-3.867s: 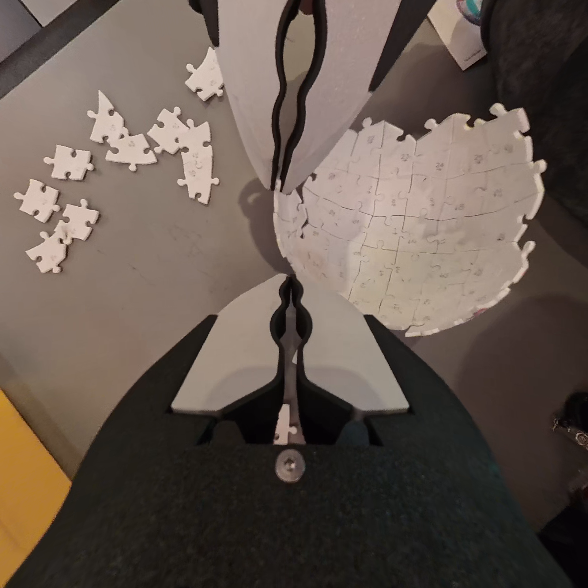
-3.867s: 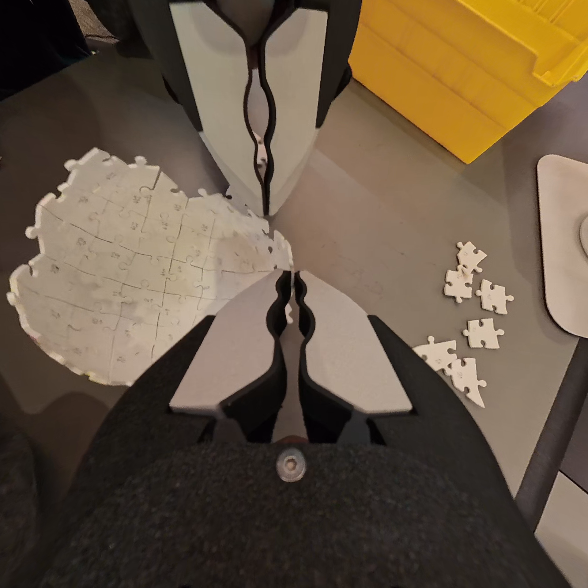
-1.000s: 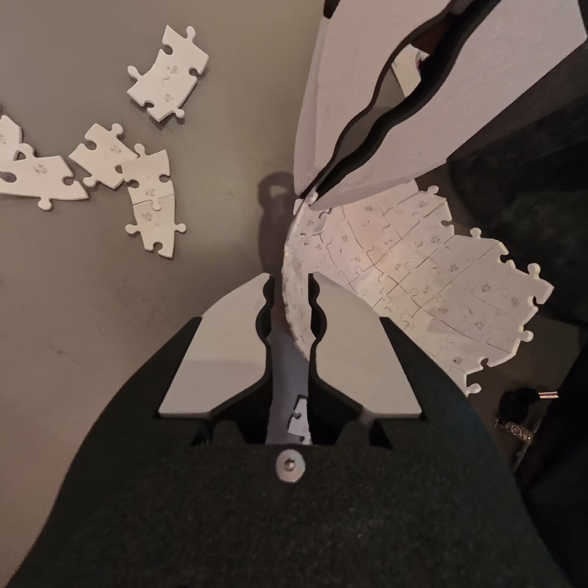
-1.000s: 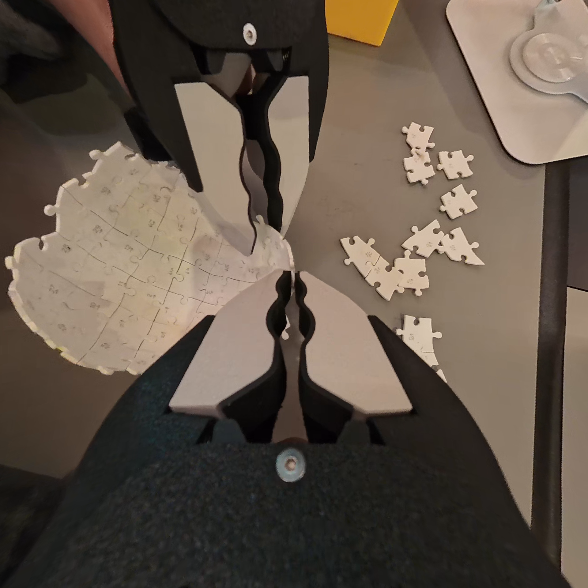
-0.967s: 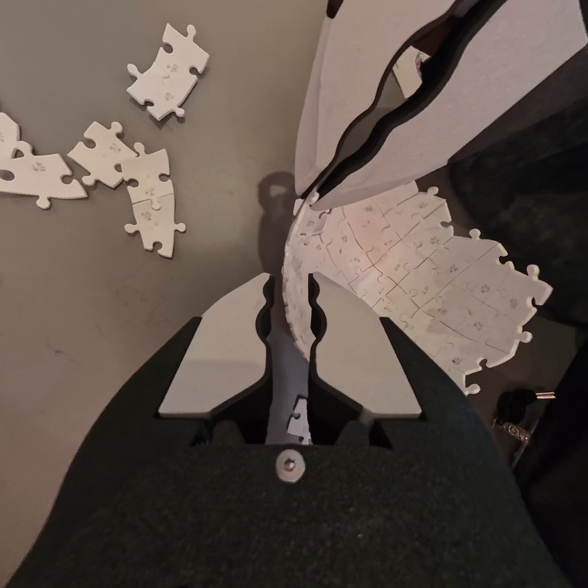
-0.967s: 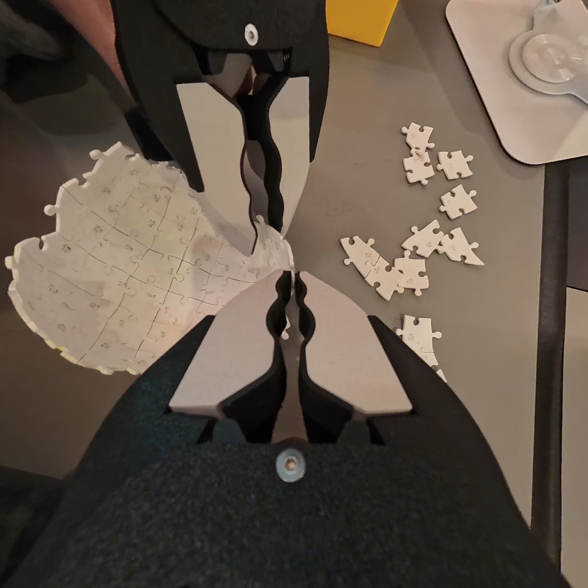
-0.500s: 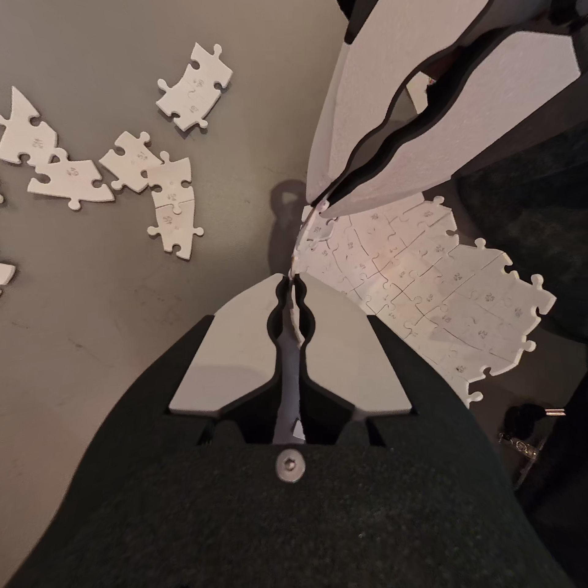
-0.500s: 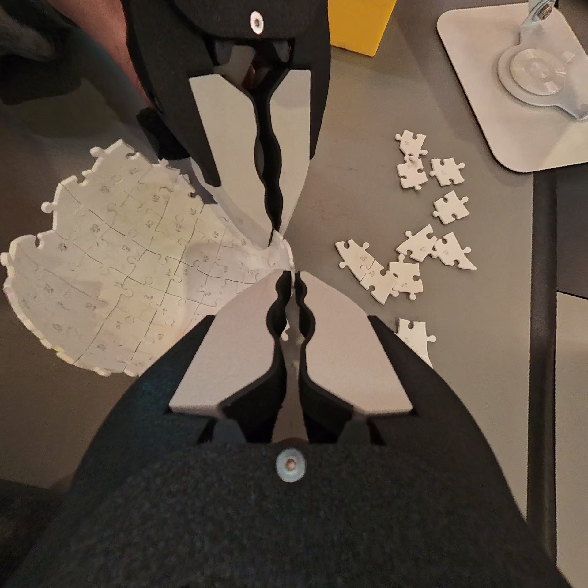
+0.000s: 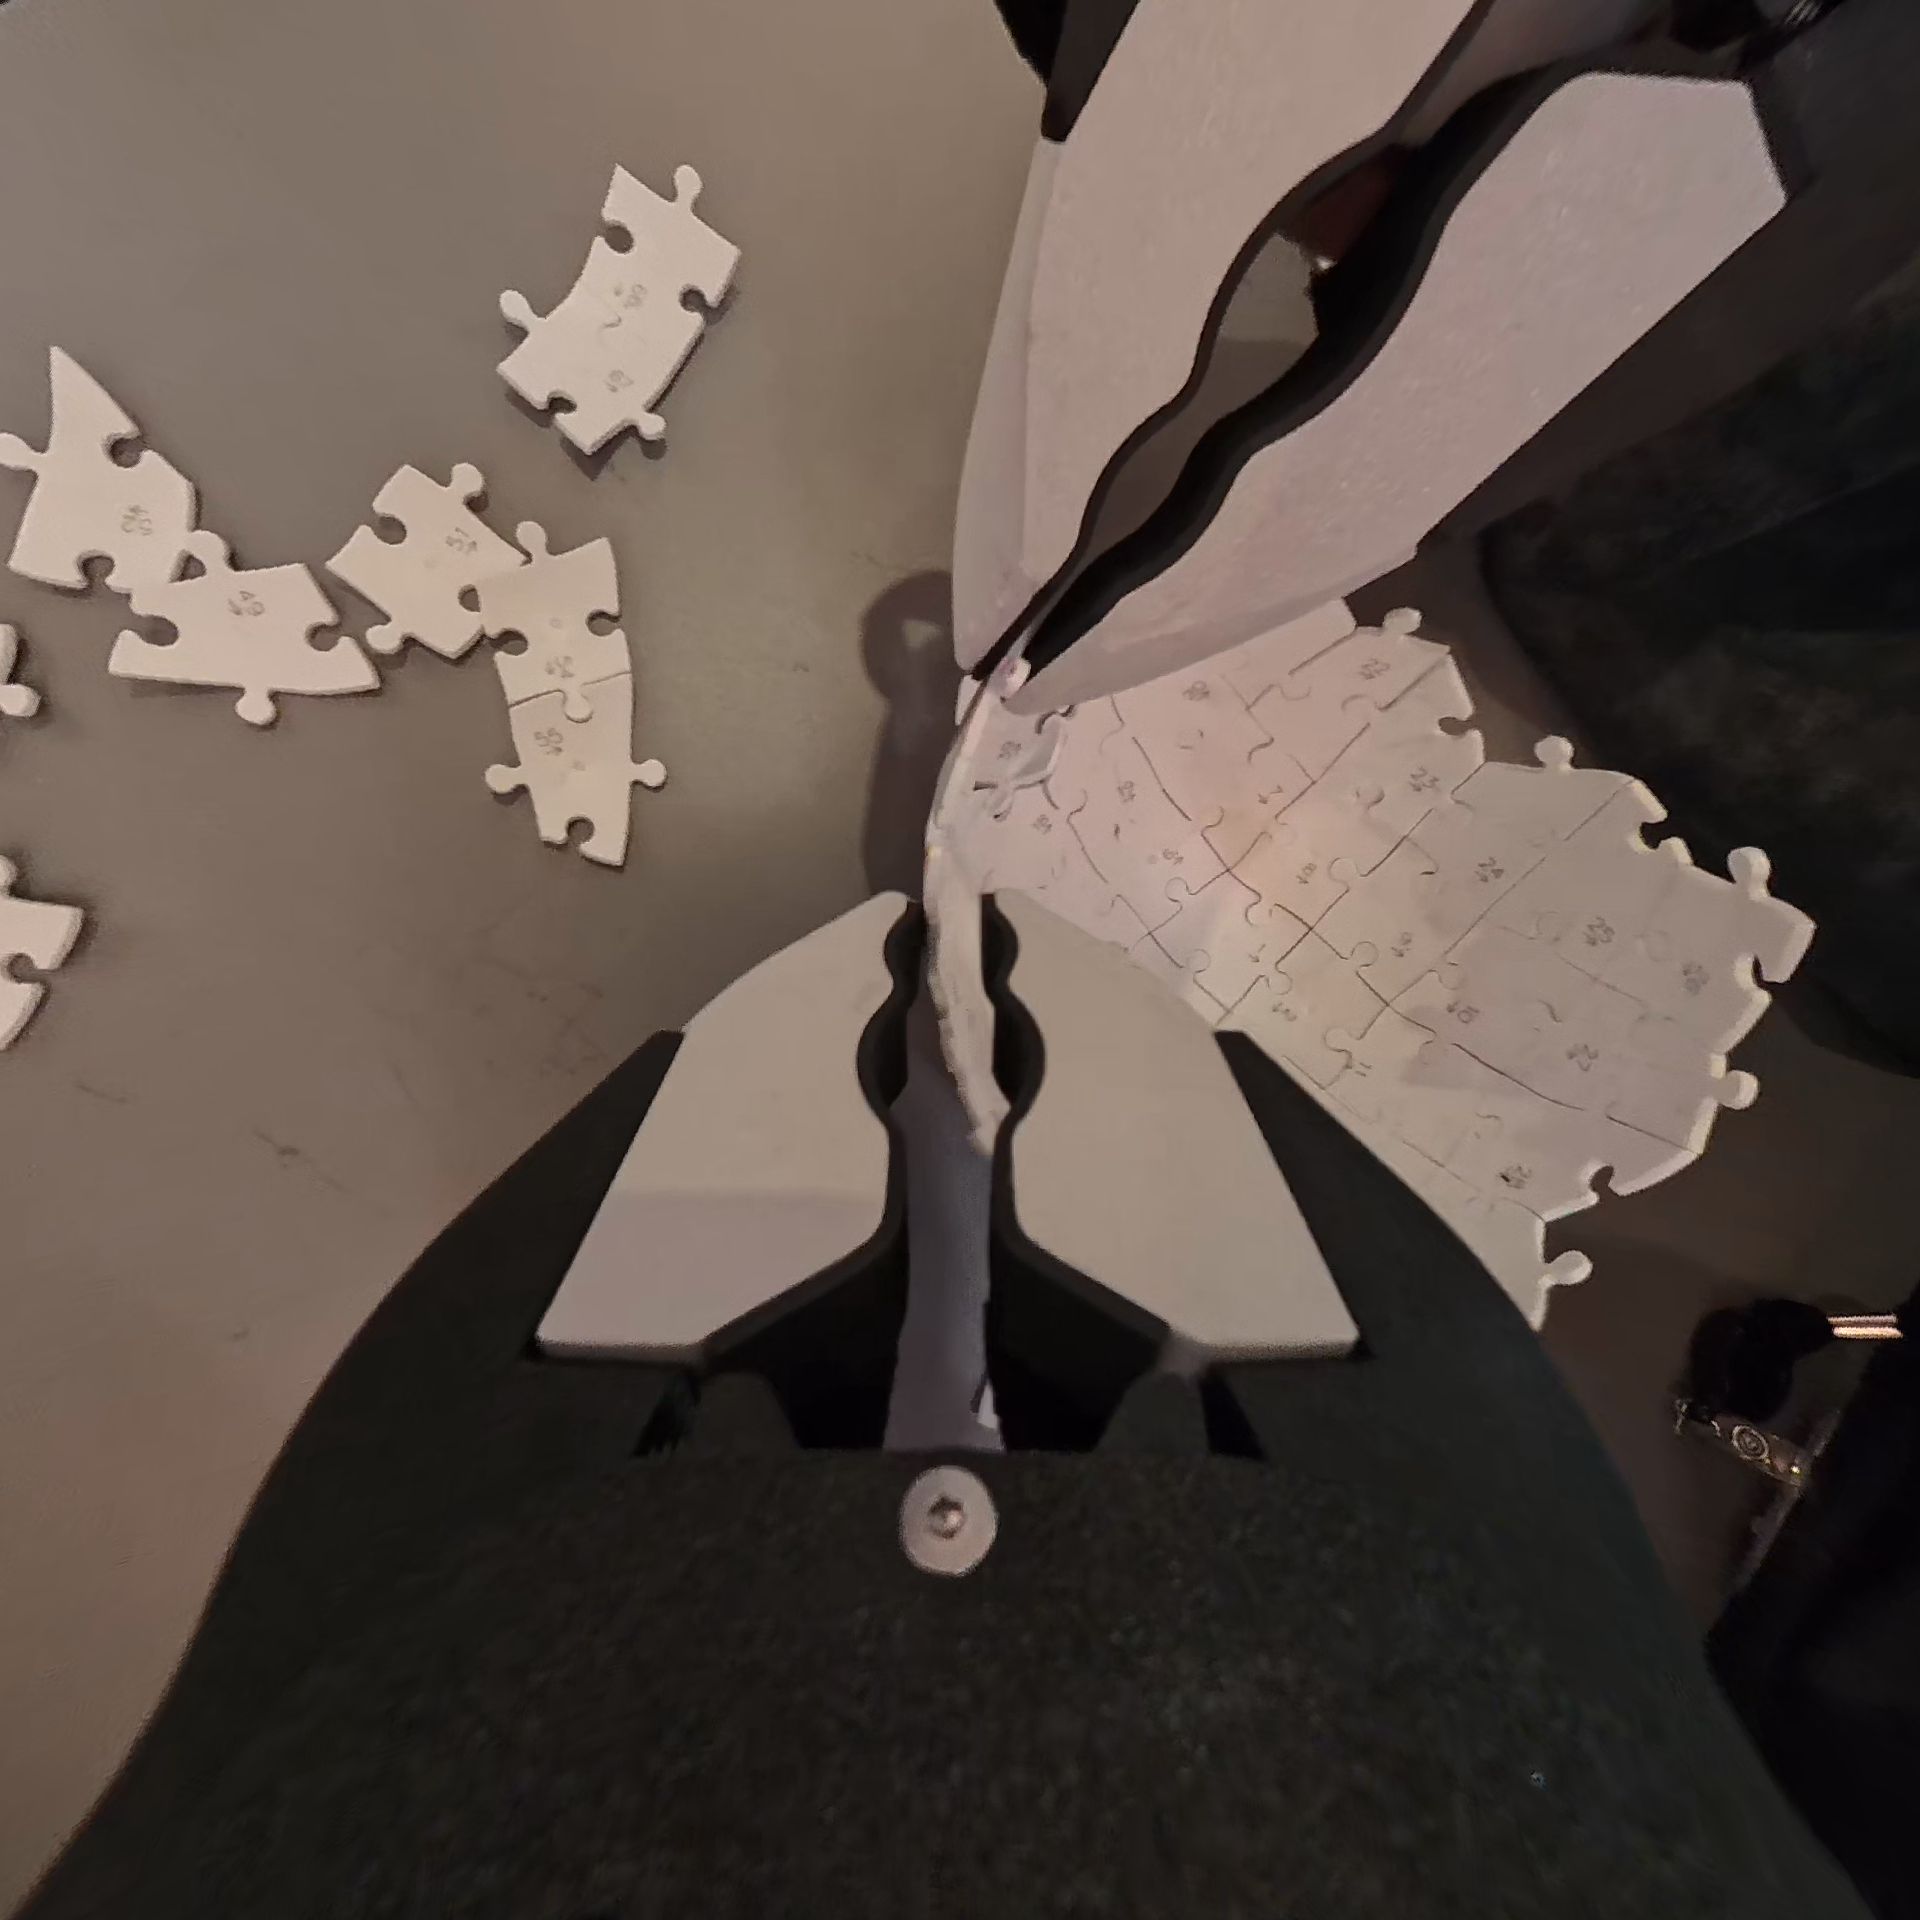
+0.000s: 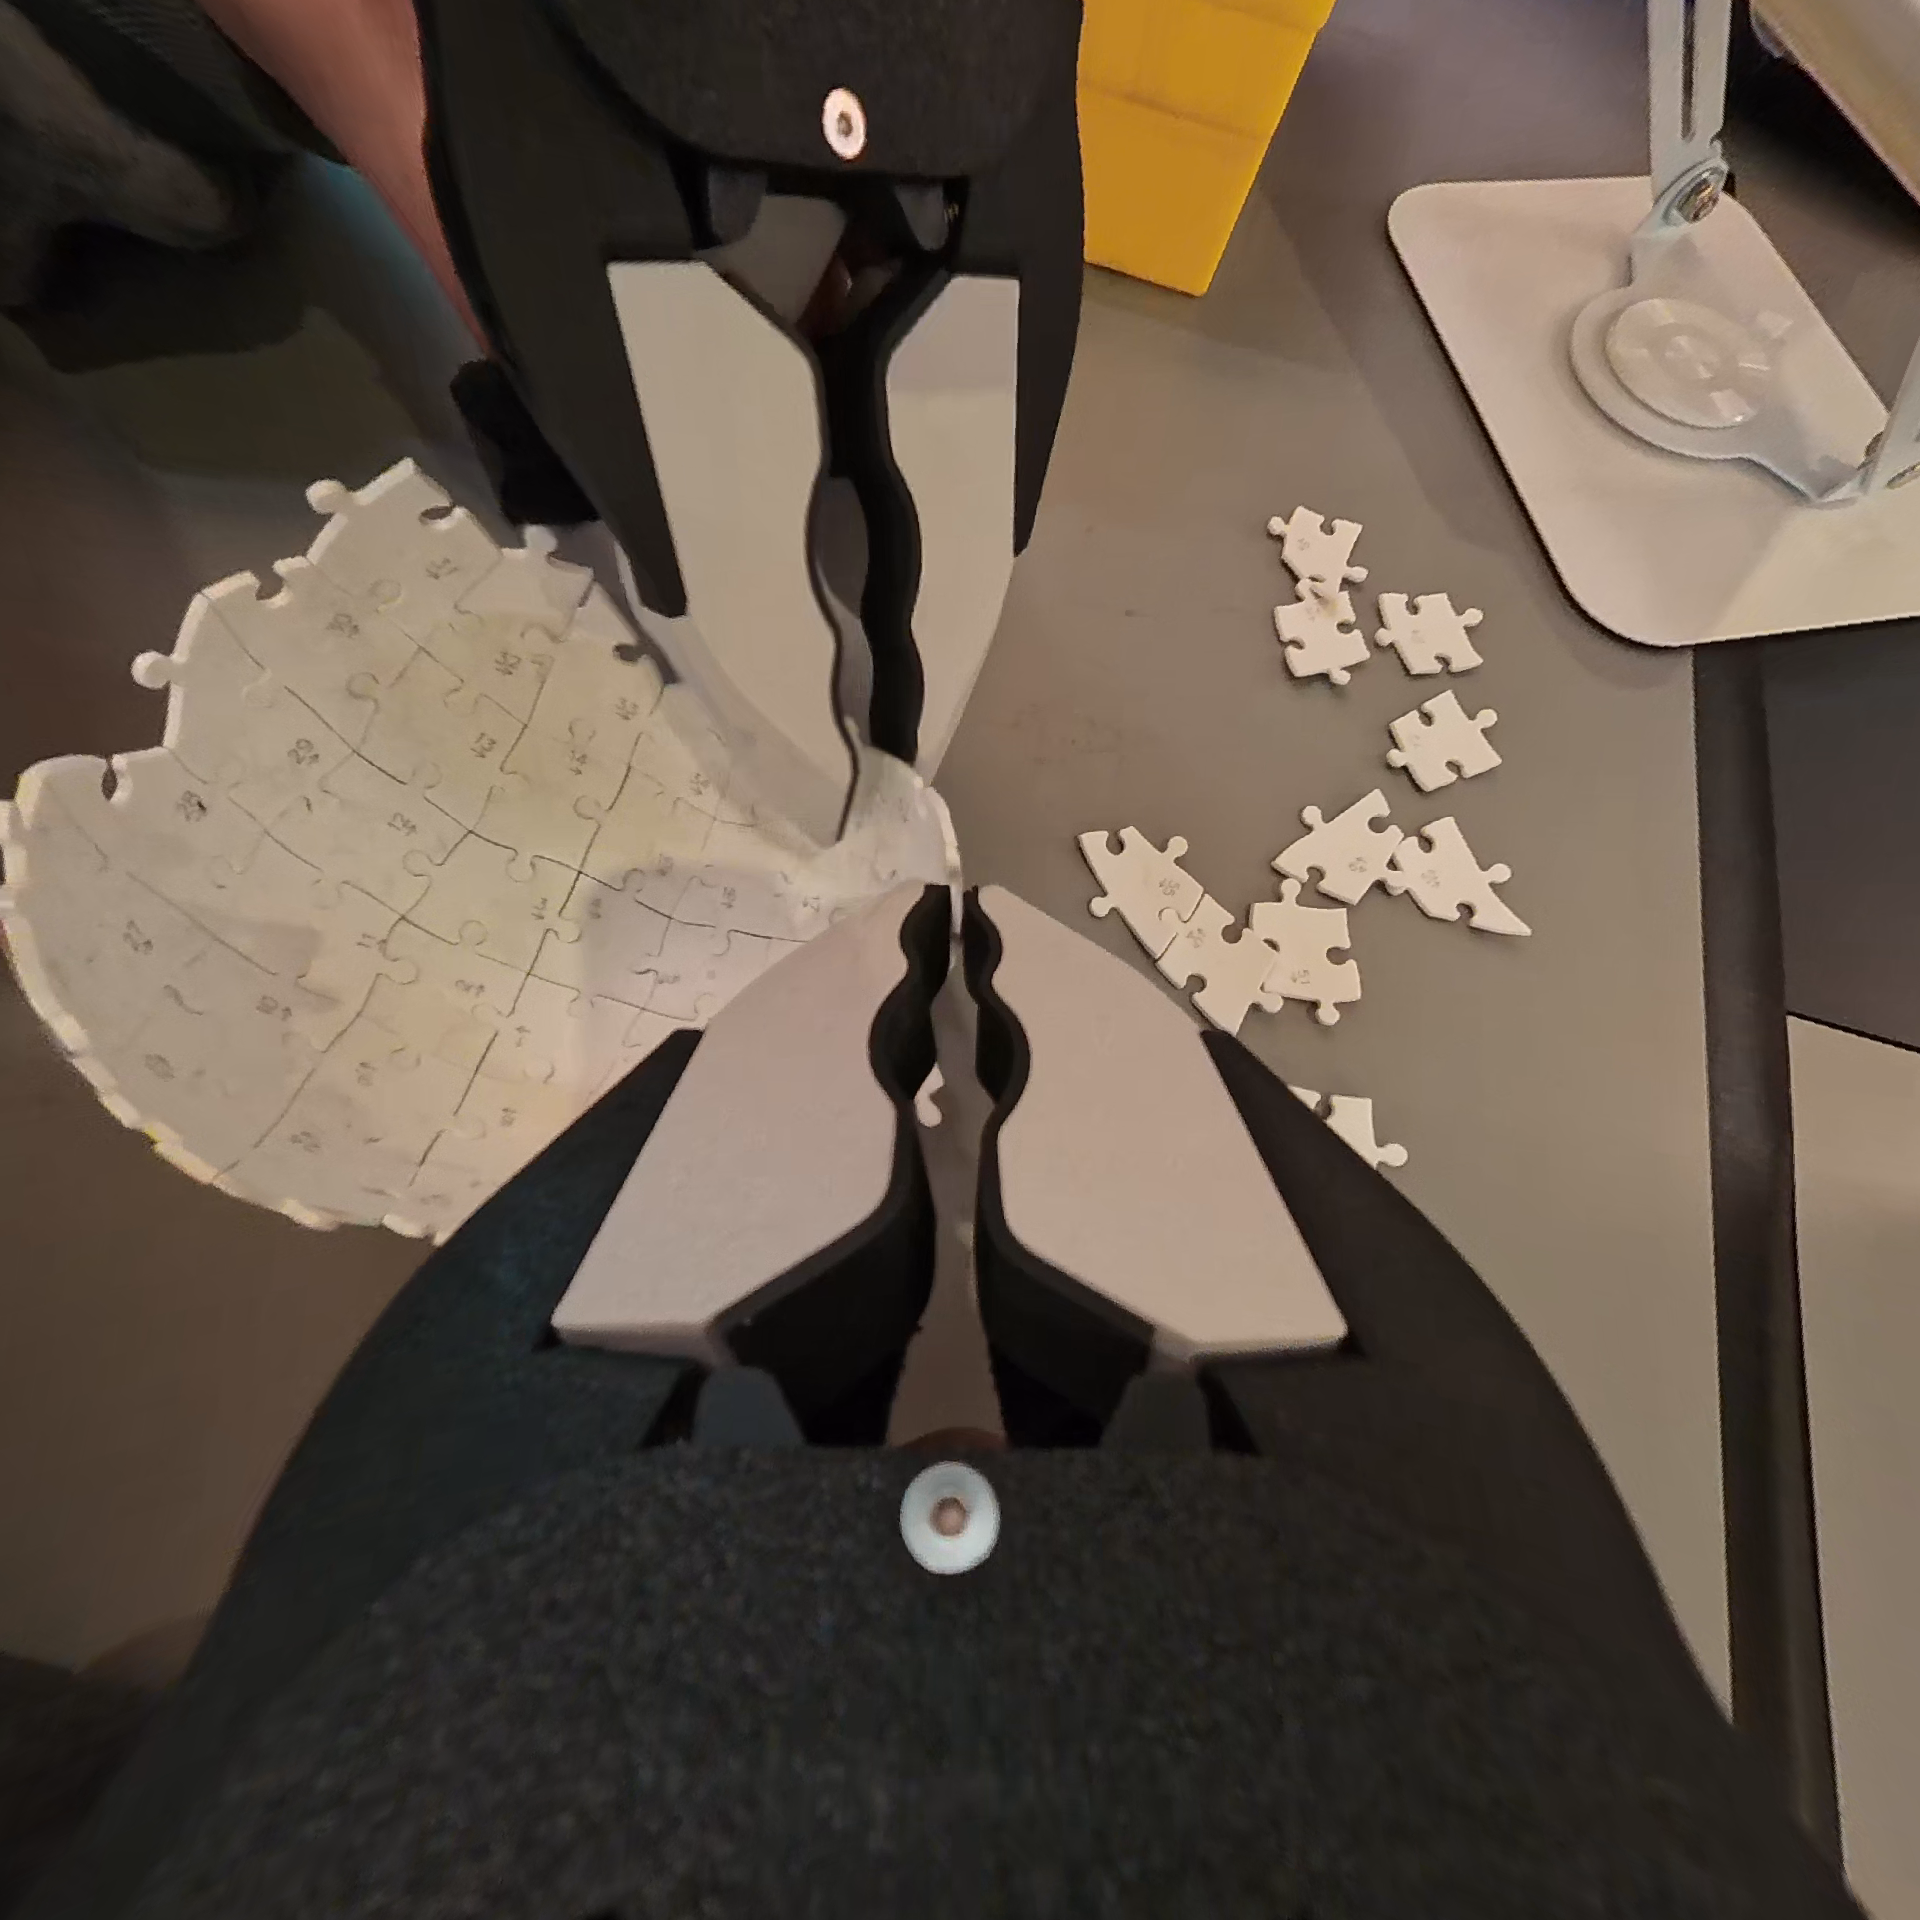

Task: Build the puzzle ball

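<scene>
A half-built white puzzle ball shell [image 9: 1403, 914] is held above the grey table; it also shows in the right wrist view [image 10: 364, 883]. My left gripper [image 9: 951, 920] is shut on the shell's rim, which runs between its fingers. My right gripper [image 10: 958, 896] is shut on the same rim a little farther along, with a white piece edge showing between its fingers. Each gripper shows in the other's view: the right [image 9: 1003, 675] from the upper right, the left [image 10: 873, 795] from above. Several loose white pieces [image 9: 566, 707] lie on the table, also seen in the right wrist view [image 10: 1216, 940].
A yellow box [image 10: 1174, 135] stands at the back. A white monitor-stand base [image 10: 1662, 416] sits at the back right. A dark strip [image 10: 1745, 1039] runs along the table's right side. A dark object with metal parts [image 9: 1766, 1392] lies low right of the shell.
My left gripper's fingers have closed from a wider gap onto the shell's rim. Both grippers and the shell have shifted slightly over the table; the right gripper stays shut.
</scene>
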The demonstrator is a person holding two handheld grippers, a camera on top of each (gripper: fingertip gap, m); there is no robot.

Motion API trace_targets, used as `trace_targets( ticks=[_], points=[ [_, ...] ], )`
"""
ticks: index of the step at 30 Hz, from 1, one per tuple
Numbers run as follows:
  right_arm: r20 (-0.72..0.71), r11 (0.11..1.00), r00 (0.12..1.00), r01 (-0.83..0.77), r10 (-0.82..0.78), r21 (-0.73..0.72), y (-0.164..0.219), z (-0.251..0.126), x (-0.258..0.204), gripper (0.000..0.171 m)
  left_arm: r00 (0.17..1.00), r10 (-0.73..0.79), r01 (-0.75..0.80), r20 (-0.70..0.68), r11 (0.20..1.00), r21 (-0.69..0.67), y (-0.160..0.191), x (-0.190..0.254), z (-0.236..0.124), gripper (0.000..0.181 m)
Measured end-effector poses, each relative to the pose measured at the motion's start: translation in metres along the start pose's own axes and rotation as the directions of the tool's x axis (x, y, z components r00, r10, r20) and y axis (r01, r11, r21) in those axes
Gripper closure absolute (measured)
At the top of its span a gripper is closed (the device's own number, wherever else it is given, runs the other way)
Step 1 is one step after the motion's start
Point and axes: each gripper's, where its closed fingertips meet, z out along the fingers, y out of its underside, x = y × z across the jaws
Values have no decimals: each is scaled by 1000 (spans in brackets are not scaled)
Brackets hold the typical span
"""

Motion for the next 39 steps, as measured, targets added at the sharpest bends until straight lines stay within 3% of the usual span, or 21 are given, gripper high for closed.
trace_targets(
  ticks=[3,9,14,30,35,39],
  points=[
    [0,1000,1000,3,-3,14,-1,1,0,169,1000,6,-6,6,999,-36,5,0,4,163],
    [2,1000,1000,5,-5,31,-1,1,0,169,1000,6,-5,27,999,-40,2,-3,8,163],
    [0,999,1000,10,-10,32,-1,1,0,169,999,10,-9,35,999,-33,-1,-5,9,176],
    [10,997,1000,19,-20,70,-2,1,-1,169,998,52,-51,22,998,-39,0,-5,8,179],
    [10,997,1000,12,-13,81,-3,3,0,169,998,6,-5,-67,1000,21,-4,4,-9,158],
    [9,996,1000,16,-17,92,-3,3,0,169,994,-32,44,-101,992,117,-11,-7,-26,157]
  ],
)
